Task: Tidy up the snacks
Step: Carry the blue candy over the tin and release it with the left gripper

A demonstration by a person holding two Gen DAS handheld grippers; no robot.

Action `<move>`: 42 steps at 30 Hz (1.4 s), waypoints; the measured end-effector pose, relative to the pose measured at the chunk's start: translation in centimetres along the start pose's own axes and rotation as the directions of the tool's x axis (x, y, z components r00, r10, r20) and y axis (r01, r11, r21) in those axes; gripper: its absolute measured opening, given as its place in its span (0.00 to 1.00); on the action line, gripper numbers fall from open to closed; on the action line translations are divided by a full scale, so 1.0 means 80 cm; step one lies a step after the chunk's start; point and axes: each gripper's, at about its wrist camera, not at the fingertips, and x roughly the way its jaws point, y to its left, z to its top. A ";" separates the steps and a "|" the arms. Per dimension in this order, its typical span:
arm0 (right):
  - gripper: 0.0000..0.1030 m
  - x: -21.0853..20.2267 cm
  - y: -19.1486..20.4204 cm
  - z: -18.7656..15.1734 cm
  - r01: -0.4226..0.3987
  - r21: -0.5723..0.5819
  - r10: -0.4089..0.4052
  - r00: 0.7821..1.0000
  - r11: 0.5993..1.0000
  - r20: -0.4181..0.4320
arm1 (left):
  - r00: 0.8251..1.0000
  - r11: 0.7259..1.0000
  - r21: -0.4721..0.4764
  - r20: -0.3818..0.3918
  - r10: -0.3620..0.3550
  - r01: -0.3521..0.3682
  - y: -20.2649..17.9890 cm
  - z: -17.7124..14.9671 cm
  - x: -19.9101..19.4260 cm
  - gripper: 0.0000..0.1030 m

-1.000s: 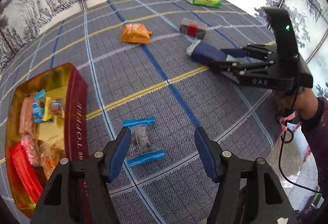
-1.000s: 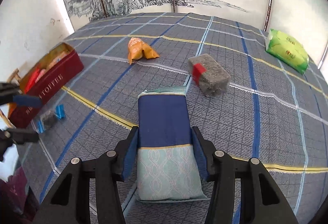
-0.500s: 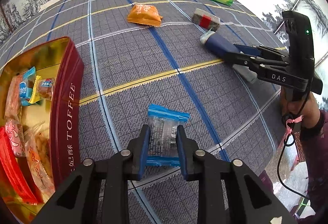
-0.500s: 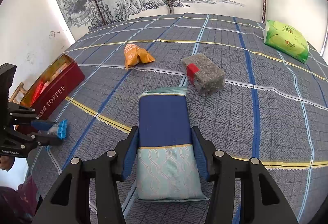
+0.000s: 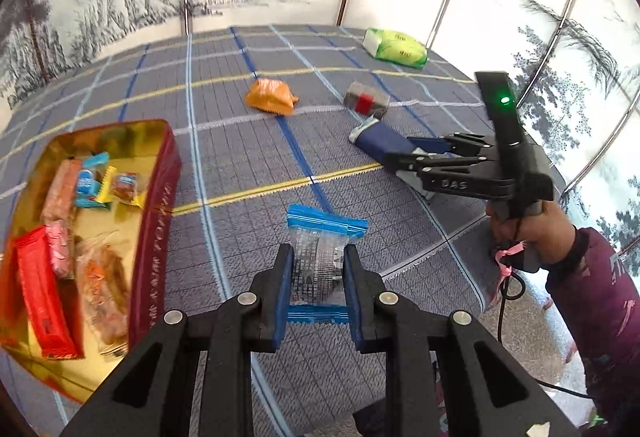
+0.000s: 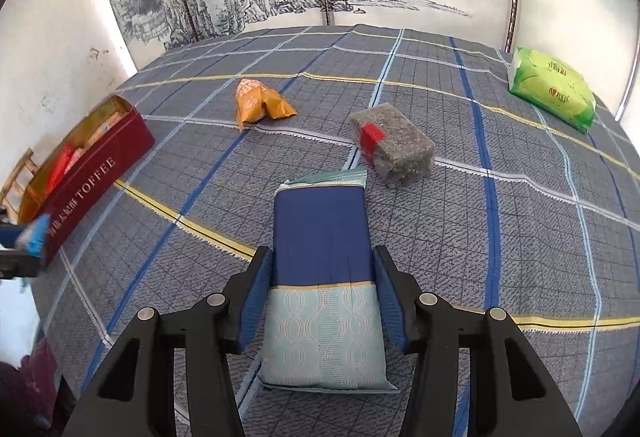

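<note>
Gripping a clear snack packet w/ blue ends (image 5: 318, 261), the left gripper (image 5: 316, 277) holds it clamped btwn both pads, raised off the plaid cloth (image 5: 248, 165). Red toffee tin (image 5: 158, 221) sits just to its left, w/ snacks inside. Right gripper (image 6: 324, 301) pinches a navy-and-teal pack (image 6: 322, 237); grey block (image 6: 394, 147) just ahead, orange bag (image 6: 258, 103) ahead-left, green pack (image 6: 550, 89) far ahead-right.

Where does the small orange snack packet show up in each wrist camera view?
Left wrist view: the small orange snack packet lies upper centre, on the plaid cloth beyond the yellow stripe.
Right wrist view: the orange packet lies upper left of centre, apart from the other items.
Shared landmark: the grey foam-wrapped block with red tape sits to its right in both views.
</note>
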 end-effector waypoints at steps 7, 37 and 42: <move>0.51 0.001 0.012 -0.001 0.060 -0.052 -0.061 0.998 0.997 -0.010 | 0.996 0.998 -0.046 0.084 0.041 -0.037 0.025 -0.010 -0.044 0.21; 0.51 0.001 0.014 -0.001 0.061 -0.053 -0.061 0.998 0.997 -0.010 | 0.967 0.955 -0.177 0.058 0.250 -0.237 0.168 0.013 -0.024 0.21; 0.51 0.001 0.014 -0.001 0.061 -0.053 -0.062 0.998 0.997 -0.010 | 0.968 0.958 -0.160 0.047 0.247 -0.236 0.169 0.024 -0.009 0.21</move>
